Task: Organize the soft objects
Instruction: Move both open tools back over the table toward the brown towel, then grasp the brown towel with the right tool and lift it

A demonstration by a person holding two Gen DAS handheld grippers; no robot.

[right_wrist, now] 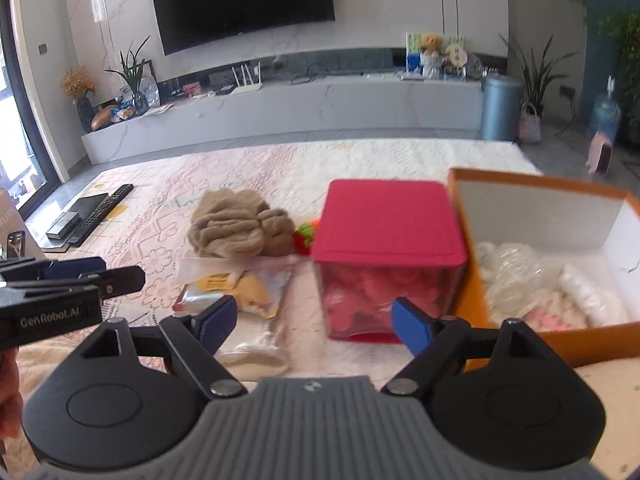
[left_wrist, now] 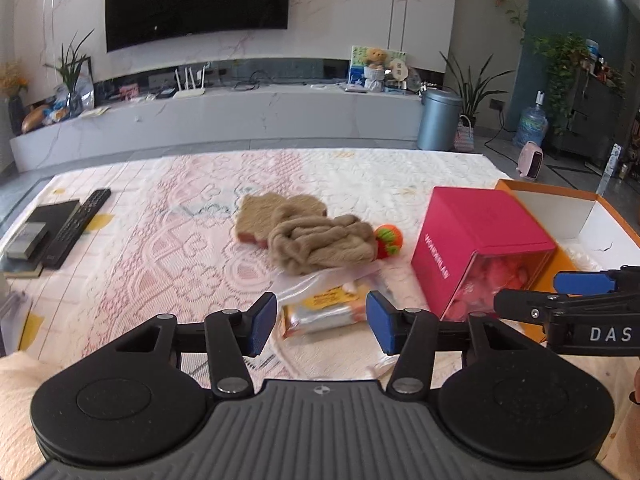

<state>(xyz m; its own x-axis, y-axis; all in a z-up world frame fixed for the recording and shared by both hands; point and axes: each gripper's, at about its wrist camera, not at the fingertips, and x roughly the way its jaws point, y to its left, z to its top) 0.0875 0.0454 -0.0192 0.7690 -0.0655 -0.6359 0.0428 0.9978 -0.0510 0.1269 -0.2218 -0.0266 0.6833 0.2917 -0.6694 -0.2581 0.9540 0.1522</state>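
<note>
- Both pairs of fingers stood apart and held nothing: the left gripper [left_wrist: 321,322] spread moderately over a plastic bag [left_wrist: 324,304], the right gripper [right_wrist: 313,322] spread wider before the pink box [right_wrist: 386,256].
- Flat blue pads [left_wrist: 264,322] faced each finger, set on black linkages with round grey-black housings.
- Tan knit cloth [left_wrist: 304,236], soft, ropy and crumpled, lay in a heap mid-quilt, just beyond the bag.
- A small red-and-green knitted toy [left_wrist: 388,242] touched the heap's right edge, between it and the box.
- The bag was clear and crinkled, with a yellow label and silvery packet inside; it lay flat near the left gripper's pads.
- The box was a cube, pink on top, with a clear near face showing soft pink things within.
- Right of it, touching or just beside, stood an open orange carton [right_wrist: 532,184] with white inner walls, holding white and pale pink soft items.
- The quilt [left_wrist: 160,216] was pink and cream, embossed with raised patterns.
- A black remote [left_wrist: 78,226] and dark flat box lay at the far left.
- Each gripper showed at the edge of the other's view.
</note>
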